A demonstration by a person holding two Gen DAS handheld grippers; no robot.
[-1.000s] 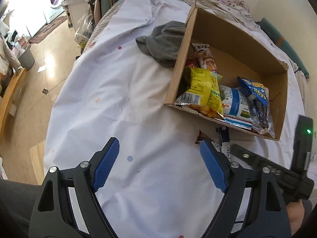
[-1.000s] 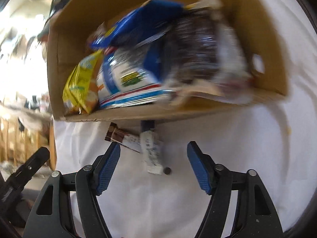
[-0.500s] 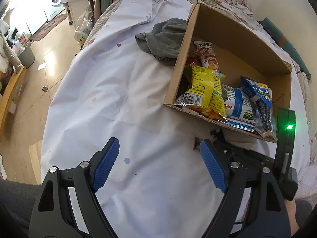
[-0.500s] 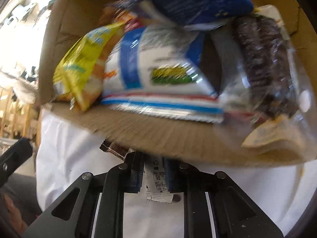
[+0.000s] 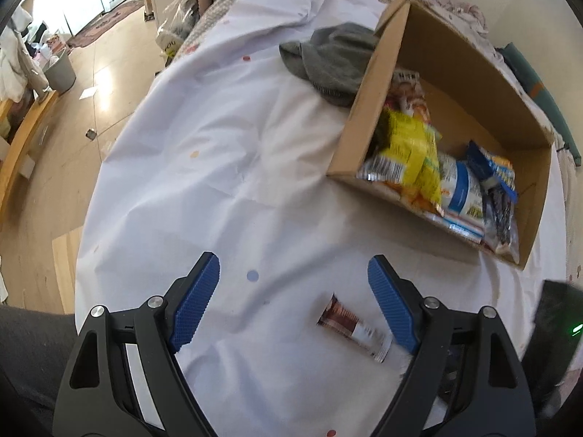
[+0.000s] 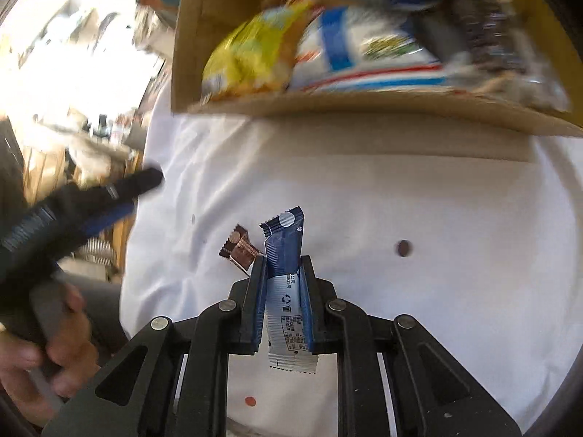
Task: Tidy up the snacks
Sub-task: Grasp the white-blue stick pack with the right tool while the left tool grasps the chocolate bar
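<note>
Lifted: 1 blue snack stick (image 6: 283,273) clamped in right jaws; left jaws apart; 1 brown bar (image 5: 352,327) left.

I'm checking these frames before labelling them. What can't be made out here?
- Brown snack bar: print blurred in the left wrist view; mostly hidden behind the right gripper in the right wrist view.
- Blue sachet: small print unreadable.
- Cardboard box: cut off by the top edge in the right wrist view, contents motion-blurred.
</note>
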